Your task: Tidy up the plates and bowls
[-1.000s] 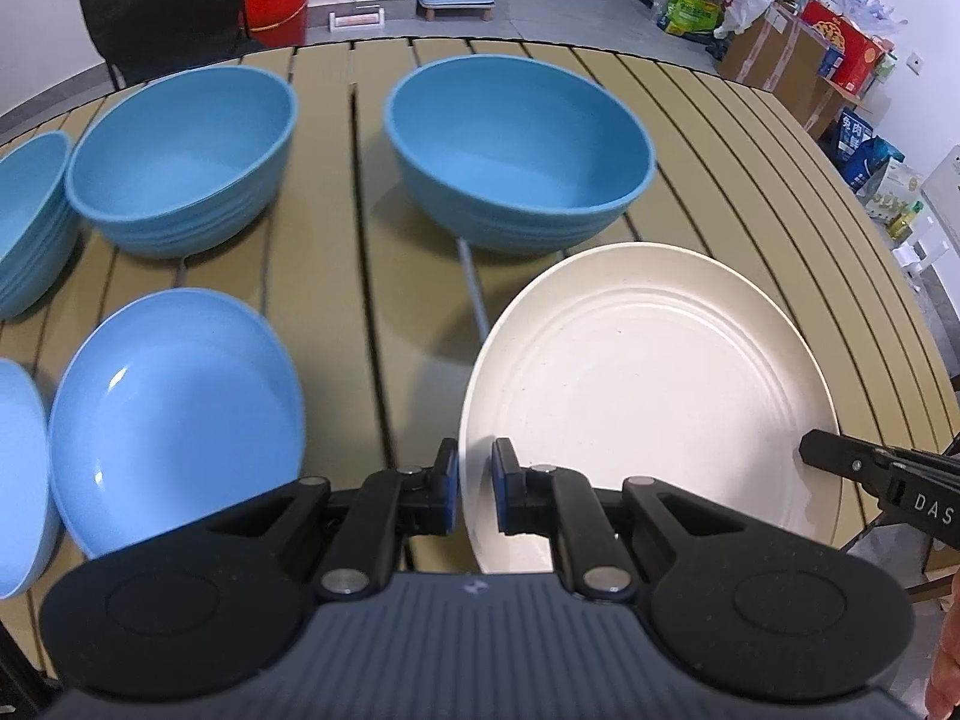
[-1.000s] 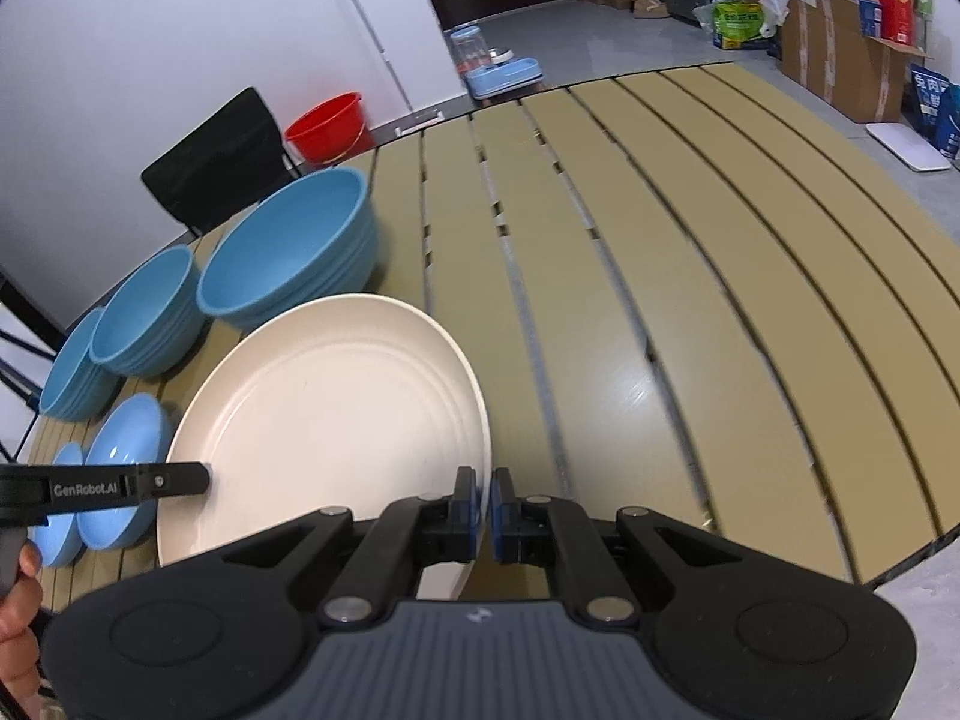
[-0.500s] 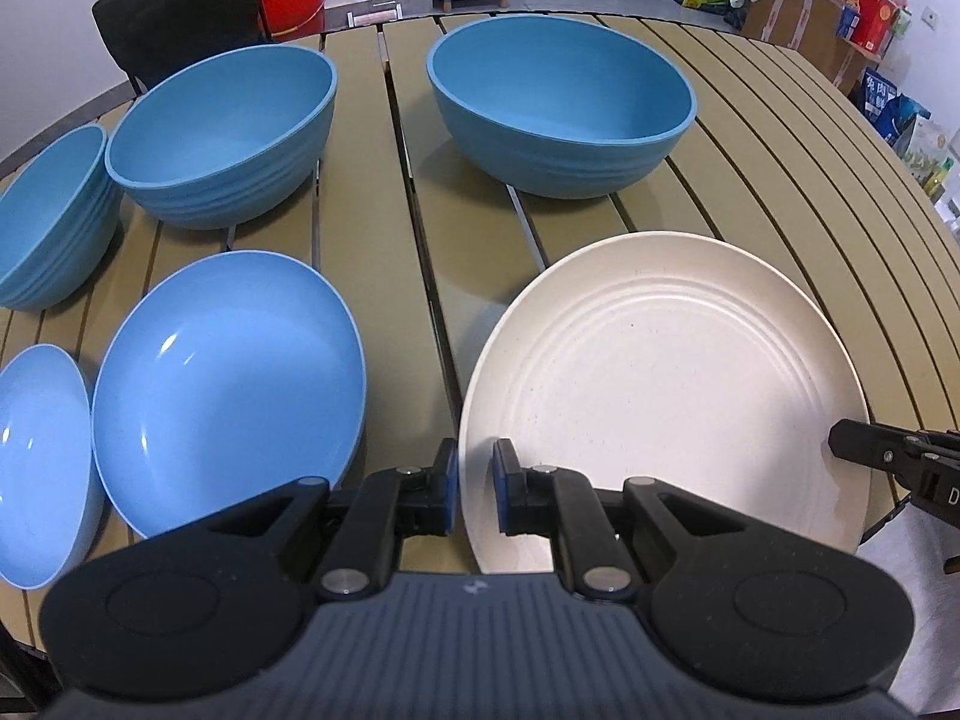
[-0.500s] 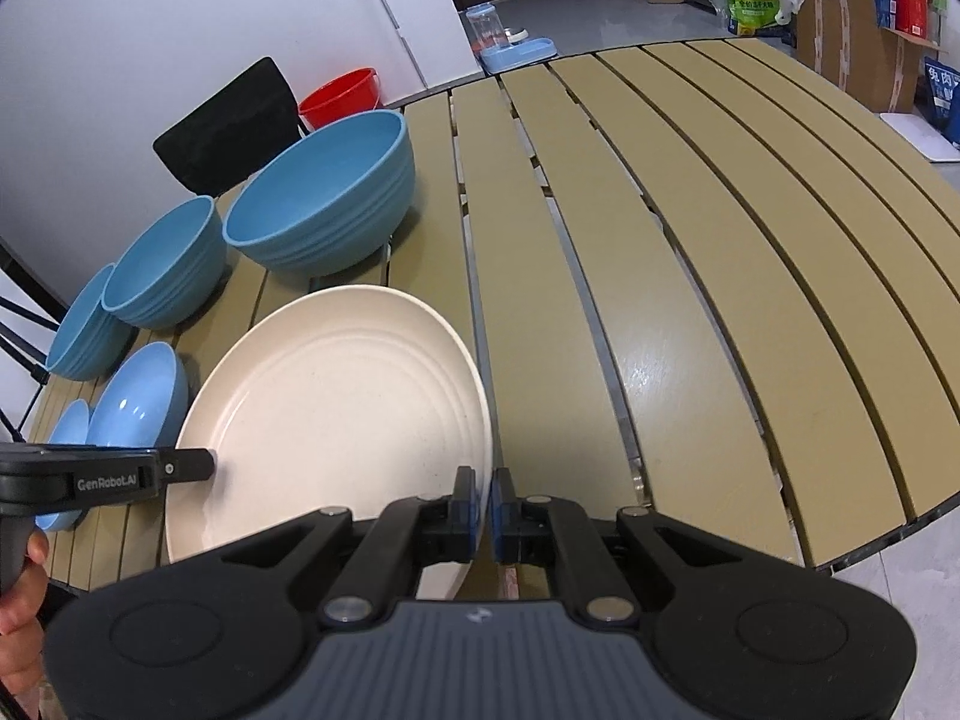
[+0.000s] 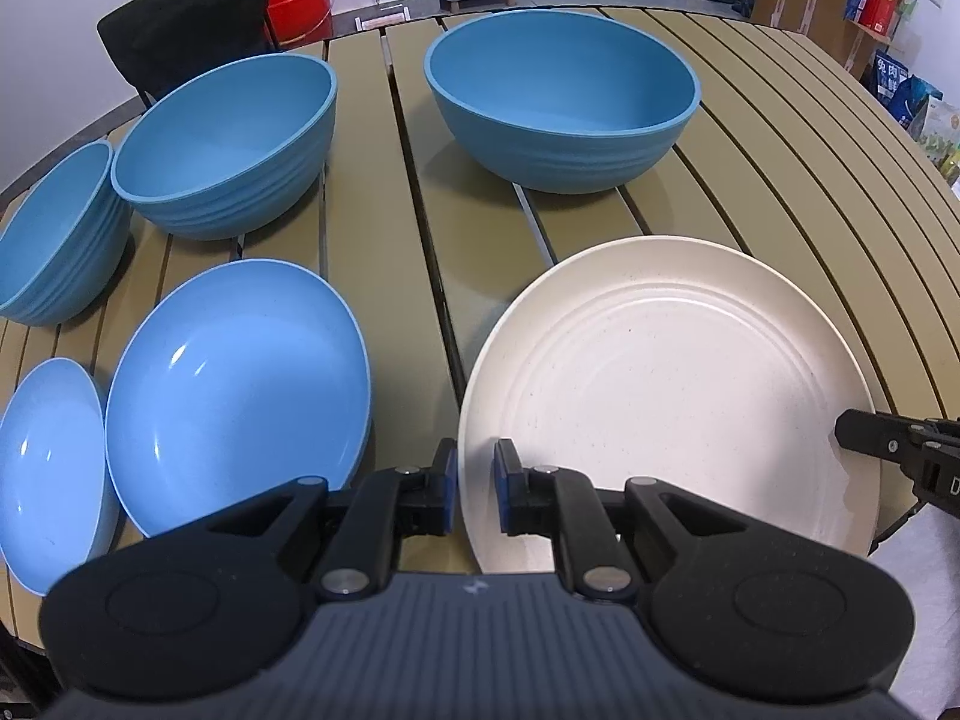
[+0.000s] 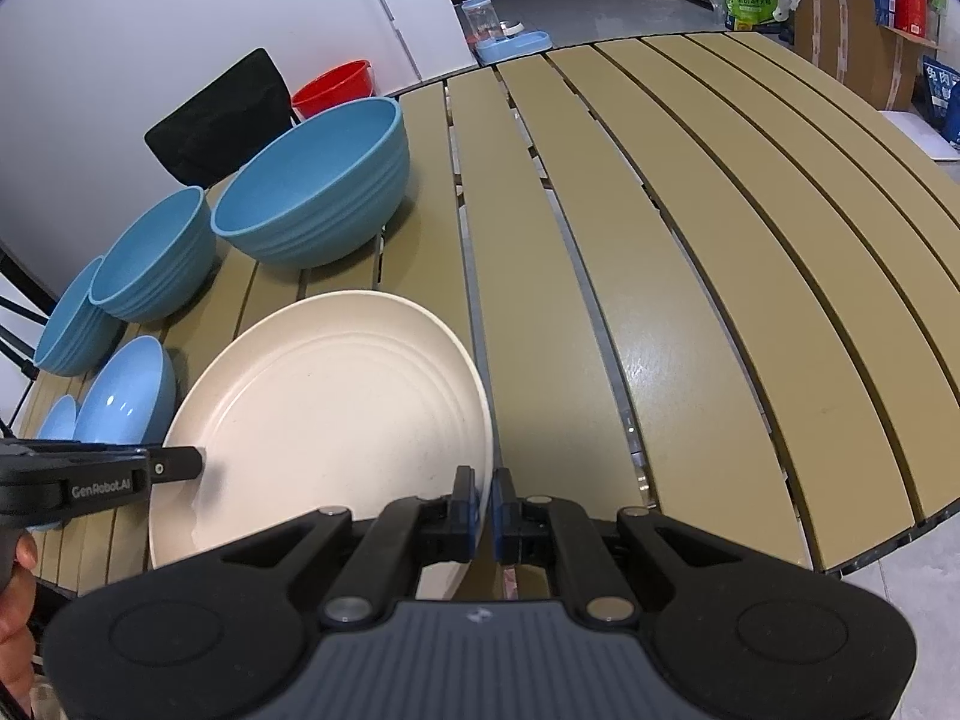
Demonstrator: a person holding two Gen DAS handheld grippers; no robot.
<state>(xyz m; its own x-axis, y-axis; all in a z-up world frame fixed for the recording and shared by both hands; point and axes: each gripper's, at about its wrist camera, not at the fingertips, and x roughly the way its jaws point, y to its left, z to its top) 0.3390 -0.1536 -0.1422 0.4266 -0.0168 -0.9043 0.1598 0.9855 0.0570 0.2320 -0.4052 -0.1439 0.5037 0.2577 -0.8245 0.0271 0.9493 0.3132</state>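
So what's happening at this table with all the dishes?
A person is sorting dishes with two handheld tools. The left tool and the right tool each pinch opposite edges of the cream plate on the slatted table. Blue bowls and blue plates sit to its left.

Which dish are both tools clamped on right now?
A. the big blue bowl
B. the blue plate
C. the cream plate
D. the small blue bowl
C: the left tool and the right tool each pinch opposite rims of the cream plate.
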